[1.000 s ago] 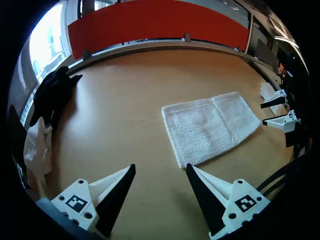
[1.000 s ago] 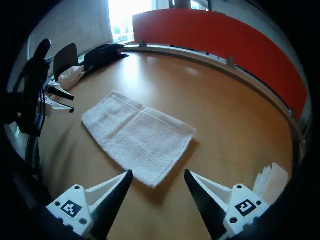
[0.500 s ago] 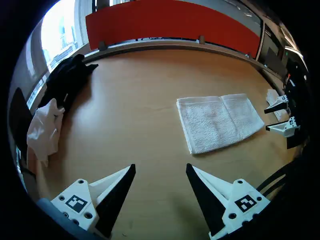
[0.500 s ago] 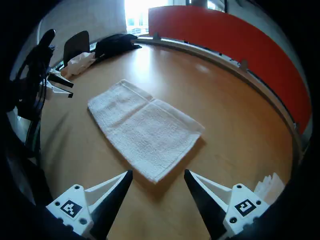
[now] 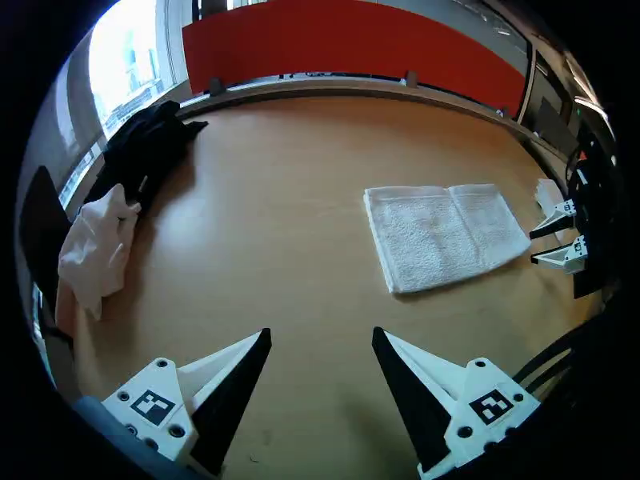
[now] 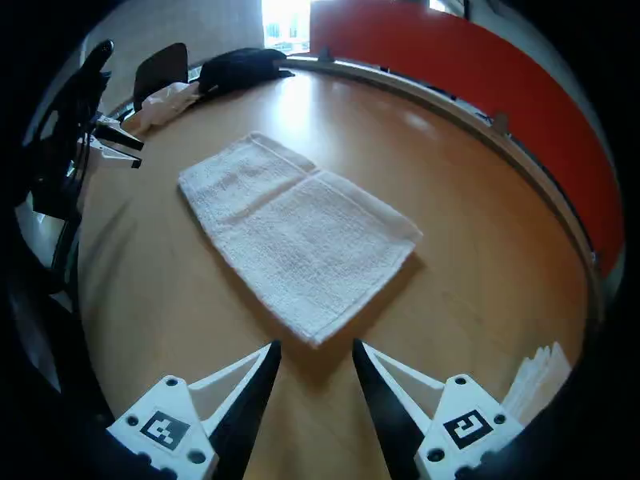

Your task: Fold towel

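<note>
Surface: a wide wooden bench (image 5: 280,200) with a red panel (image 5: 352,40) standing along its far edge and a bright window beyond one corner.
Towel: white terry towel (image 5: 444,232), folded into a flat rectangle with a seam line across it, lying on the bench toward the right gripper's side.
Left hand-held gripper (image 5: 320,332): fingers spread wide, nothing between them, above bare wood and well apart from the towel.
Right hand-held gripper (image 6: 316,344): fingers parted with a moderate gap and holding nothing. The towel's near corner sits right at that gap, and whether it touches cannot be told.
Far left corner: a black garment (image 5: 148,148) heaped on the bench, with a crumpled white cloth (image 5: 96,248) just beside it near the edge.
Right edge: a small stack of white paper (image 6: 540,380).
</note>
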`<action>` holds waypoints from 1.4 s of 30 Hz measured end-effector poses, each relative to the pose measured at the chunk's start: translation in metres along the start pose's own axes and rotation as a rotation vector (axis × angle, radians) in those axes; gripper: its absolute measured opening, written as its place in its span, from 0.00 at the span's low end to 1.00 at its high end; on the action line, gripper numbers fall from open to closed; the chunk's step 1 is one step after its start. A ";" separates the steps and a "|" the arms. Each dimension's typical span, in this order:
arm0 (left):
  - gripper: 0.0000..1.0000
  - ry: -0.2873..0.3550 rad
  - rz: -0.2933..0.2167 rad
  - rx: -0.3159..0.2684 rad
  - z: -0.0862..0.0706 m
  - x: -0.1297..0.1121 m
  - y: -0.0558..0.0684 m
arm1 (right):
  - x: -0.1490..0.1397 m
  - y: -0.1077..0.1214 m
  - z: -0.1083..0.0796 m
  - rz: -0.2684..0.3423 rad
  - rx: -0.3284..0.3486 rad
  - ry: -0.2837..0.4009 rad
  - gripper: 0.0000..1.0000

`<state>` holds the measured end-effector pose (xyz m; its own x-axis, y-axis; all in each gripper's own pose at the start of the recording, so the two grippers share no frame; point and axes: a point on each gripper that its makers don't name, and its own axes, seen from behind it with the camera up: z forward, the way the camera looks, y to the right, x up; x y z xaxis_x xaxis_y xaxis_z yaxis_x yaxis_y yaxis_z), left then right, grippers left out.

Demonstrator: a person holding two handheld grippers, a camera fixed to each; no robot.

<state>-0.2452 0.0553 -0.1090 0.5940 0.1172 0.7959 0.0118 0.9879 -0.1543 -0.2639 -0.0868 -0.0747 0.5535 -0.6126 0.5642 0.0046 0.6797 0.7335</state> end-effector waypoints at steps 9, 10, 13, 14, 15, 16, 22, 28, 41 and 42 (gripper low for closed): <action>0.94 -0.008 -0.013 0.018 -0.007 -0.009 -0.010 | -0.001 -0.002 0.002 0.002 0.019 -0.005 0.37; 0.94 -0.009 -0.015 0.019 -0.007 -0.010 -0.011 | -0.001 -0.002 0.002 0.001 0.018 -0.005 0.35; 0.94 -0.012 -0.018 0.022 -0.008 -0.012 -0.013 | 0.001 -0.002 0.002 -0.001 0.017 -0.002 0.34; 0.94 -0.013 -0.019 0.023 -0.009 -0.012 -0.014 | 0.001 -0.001 0.002 -0.002 0.017 -0.001 0.34; 0.94 -0.014 -0.019 0.023 -0.008 -0.013 -0.014 | 0.001 -0.001 0.002 -0.002 0.019 -0.001 0.34; 0.94 -0.015 -0.019 0.023 -0.008 -0.013 -0.014 | 0.002 -0.002 0.002 -0.002 0.022 -0.002 0.34; 0.94 -0.017 -0.017 0.022 -0.007 -0.013 -0.013 | 0.003 -0.001 0.000 -0.007 0.024 -0.001 0.20; 0.94 -0.017 -0.014 0.021 -0.006 -0.011 -0.012 | 0.005 -0.002 0.000 -0.008 0.025 0.006 0.05; 0.94 -0.010 -0.015 0.021 -0.005 -0.004 -0.013 | 0.027 0.006 -0.014 -0.007 -0.021 0.061 0.10; 0.94 -0.010 -0.015 0.021 -0.005 -0.003 -0.013 | 0.032 0.008 -0.017 -0.008 -0.027 0.071 0.11</action>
<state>-0.2435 0.0412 -0.1126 0.5862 0.1030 0.8036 0.0035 0.9916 -0.1296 -0.2326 -0.0944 -0.0575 0.6110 -0.5884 0.5296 0.0314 0.6865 0.7265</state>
